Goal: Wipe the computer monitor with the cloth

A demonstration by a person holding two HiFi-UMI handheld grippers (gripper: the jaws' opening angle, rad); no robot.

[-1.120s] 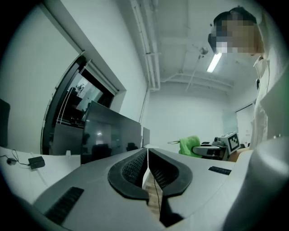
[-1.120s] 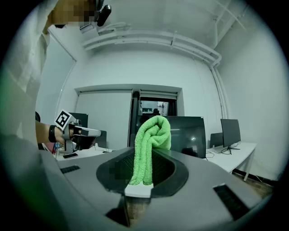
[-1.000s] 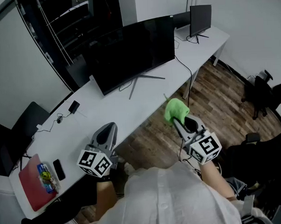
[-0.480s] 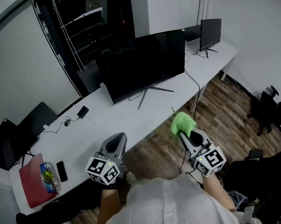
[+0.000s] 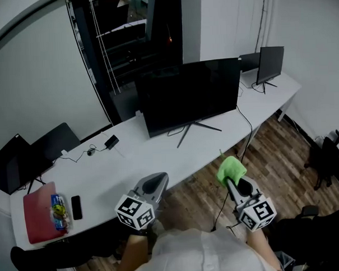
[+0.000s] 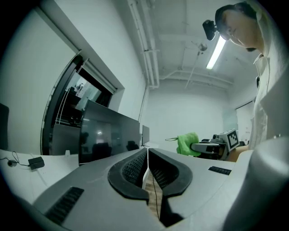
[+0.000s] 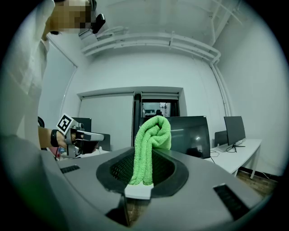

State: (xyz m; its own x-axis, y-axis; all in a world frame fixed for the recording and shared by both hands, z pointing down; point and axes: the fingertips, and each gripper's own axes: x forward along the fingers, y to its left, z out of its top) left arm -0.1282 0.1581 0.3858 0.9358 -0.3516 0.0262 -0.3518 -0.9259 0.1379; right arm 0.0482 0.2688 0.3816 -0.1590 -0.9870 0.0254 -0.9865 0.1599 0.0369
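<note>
a person stands at a long white surface in an office, seen from above. only a white shirt shoulder shows at the bottom edge, with the rest of the body cut off. the face in the right tool view is blurred out. a small colourful packet lying on a flat red folder is too small to identify, and a slim black phone lies just beside it. a dark screen at the far left is partly cut off.

the computer monitor is wide, flat and glossy black, standing upright on thin splayed metal legs near the back of the surface. its screen is dark, with only faint reflections. a smaller monitor stands well apart at the right end. thin cables trail across the white top to a small black box.

the right tool is clamped on the cloth, a bright green, fuzzy microfibre fold that bulges in a rounded roll above the ribbed dark pads. its lower end is hidden down between them. the cloth is held in the air over the wood-plank floor, in front of the surface and apart from the monitor.

the left tool has smooth grey jaws brought together, meeting along a thin seam, at the front edge of the surface.
</note>
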